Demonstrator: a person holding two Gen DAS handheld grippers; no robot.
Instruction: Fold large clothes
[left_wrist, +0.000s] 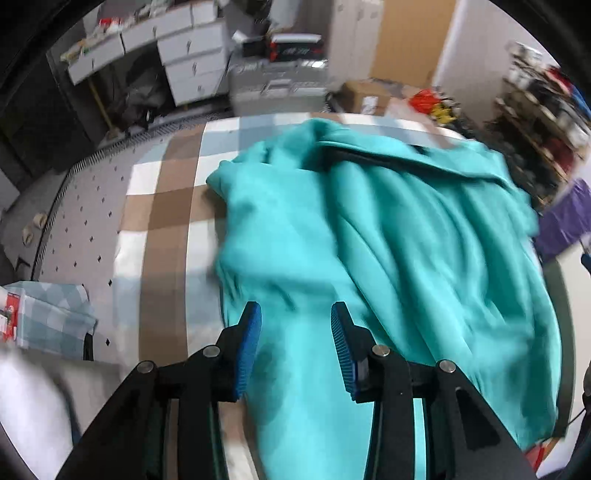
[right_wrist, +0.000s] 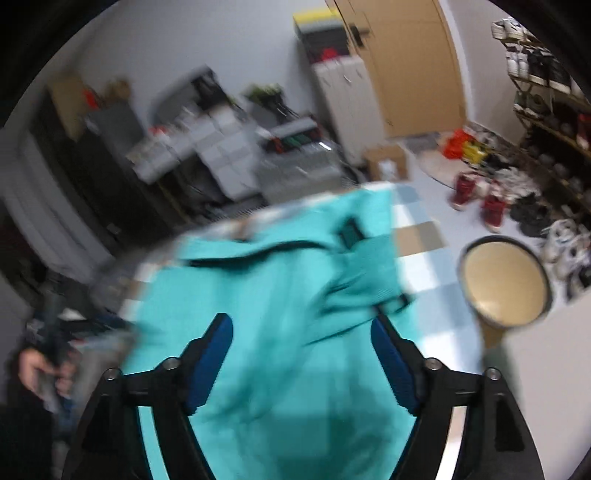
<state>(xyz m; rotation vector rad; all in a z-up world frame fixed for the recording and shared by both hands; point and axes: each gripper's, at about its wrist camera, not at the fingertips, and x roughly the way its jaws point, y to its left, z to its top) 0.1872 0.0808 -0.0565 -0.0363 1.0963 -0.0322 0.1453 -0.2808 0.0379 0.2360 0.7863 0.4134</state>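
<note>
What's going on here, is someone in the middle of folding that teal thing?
Yes, folding is under way. A person holds a tool in each hand above a large teal garment that lies rumpled on a checked cloth covering the table. The left tool and the right tool both have their jaws apart with nothing clamped; teal fabric shows below them. The garment is bunched, not yet a neat fold. Both views are blurred.

Cluttered storeroom: white drawer units (left_wrist: 184, 48) against the far wall, a wooden door (right_wrist: 413, 66), open shelves (right_wrist: 546, 92) crowded with shoes at right, a cardboard box (right_wrist: 386, 160) and red shoes (right_wrist: 480, 199) on the pale floor (right_wrist: 436, 192).
</note>
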